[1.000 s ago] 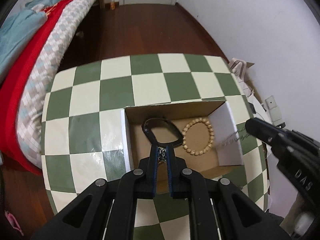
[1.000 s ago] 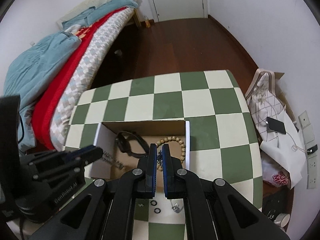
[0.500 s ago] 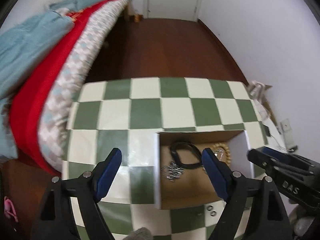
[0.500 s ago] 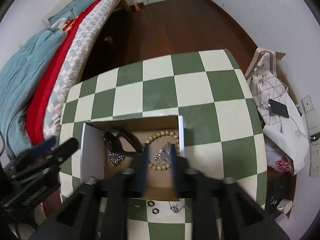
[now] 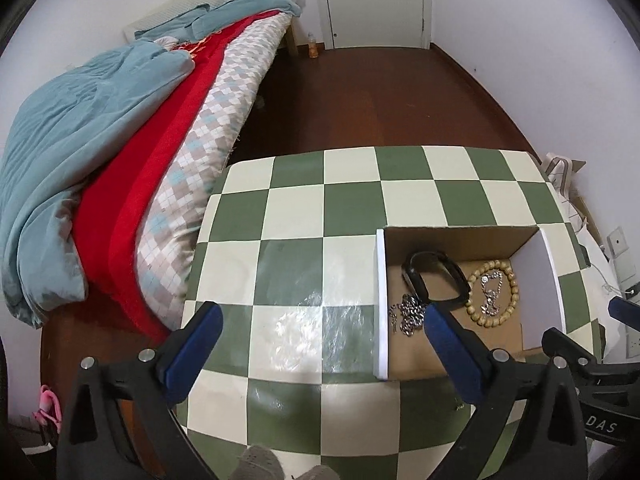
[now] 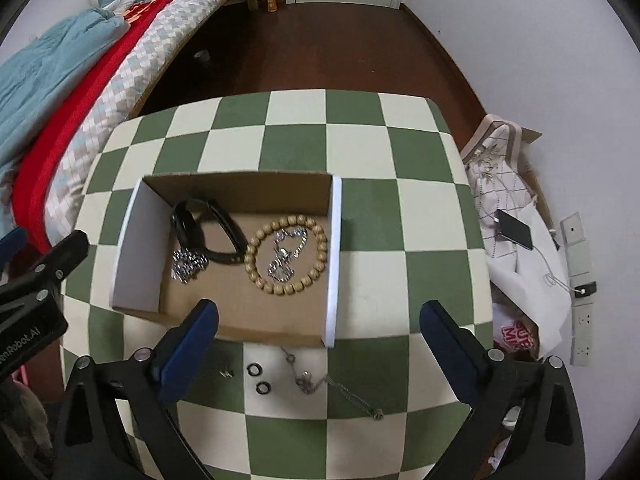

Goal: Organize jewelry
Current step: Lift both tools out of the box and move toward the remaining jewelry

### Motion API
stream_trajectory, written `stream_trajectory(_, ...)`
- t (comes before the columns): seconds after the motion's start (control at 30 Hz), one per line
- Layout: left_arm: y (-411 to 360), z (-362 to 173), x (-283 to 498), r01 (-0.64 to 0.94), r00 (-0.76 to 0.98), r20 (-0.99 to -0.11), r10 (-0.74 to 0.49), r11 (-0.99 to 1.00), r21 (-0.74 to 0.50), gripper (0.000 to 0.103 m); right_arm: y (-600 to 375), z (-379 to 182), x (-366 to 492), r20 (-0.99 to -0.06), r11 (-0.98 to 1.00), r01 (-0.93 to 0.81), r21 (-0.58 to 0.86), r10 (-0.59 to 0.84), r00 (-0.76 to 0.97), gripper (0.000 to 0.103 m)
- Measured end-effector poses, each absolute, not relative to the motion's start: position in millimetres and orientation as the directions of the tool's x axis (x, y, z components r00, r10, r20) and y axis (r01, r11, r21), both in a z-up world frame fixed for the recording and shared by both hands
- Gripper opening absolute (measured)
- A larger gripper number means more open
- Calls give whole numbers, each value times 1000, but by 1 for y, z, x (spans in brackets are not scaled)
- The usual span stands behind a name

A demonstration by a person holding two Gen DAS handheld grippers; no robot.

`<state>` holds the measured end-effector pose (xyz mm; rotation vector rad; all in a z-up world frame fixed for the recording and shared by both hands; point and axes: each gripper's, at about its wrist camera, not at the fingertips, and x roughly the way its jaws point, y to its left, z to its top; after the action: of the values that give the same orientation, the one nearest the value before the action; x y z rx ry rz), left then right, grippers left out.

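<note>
An open cardboard box (image 6: 332,240) (image 5: 382,300) sits on the green-and-cream checked table. Inside lie a black band (image 6: 208,232) (image 5: 436,276), a wooden bead bracelet (image 6: 286,254) (image 5: 494,300), a silver chain (image 6: 286,254) inside the bracelet, and a silver chain pile (image 6: 188,266) (image 5: 408,314). On the table in front of the box lie two black rings (image 6: 258,378), small studs (image 6: 227,374) and a silver necklace (image 6: 320,384). My left gripper (image 5: 320,352) is open and empty, left of the box. My right gripper (image 6: 318,344) is open and empty, above the box's near edge.
A bed (image 5: 120,160) with blue and red bedding stands left of the table. Bags, a phone (image 6: 514,234) and a power strip lie on the floor to the right by the white wall. Brown floor and a door lie beyond the table.
Both grippers opened and let their silver chains drop into the box. Both have pulled back and up from the box, the left one shifting leftward.
</note>
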<state>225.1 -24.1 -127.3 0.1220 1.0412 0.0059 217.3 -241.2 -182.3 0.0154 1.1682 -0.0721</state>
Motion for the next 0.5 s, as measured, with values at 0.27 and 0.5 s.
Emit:
stream_trajectory(0.27, -24, -114, 198, 55, 548, -834, 62, 992, 109, 103, -236, -168, 191, -896, 996, 73, -43, -71, 438, 102)
stream_trajectory(0.5, -18, -92, 169, 24, 599, -797, 71, 994, 106, 103, -229, -138, 160, -851, 995, 76, -58, -89, 518, 102)
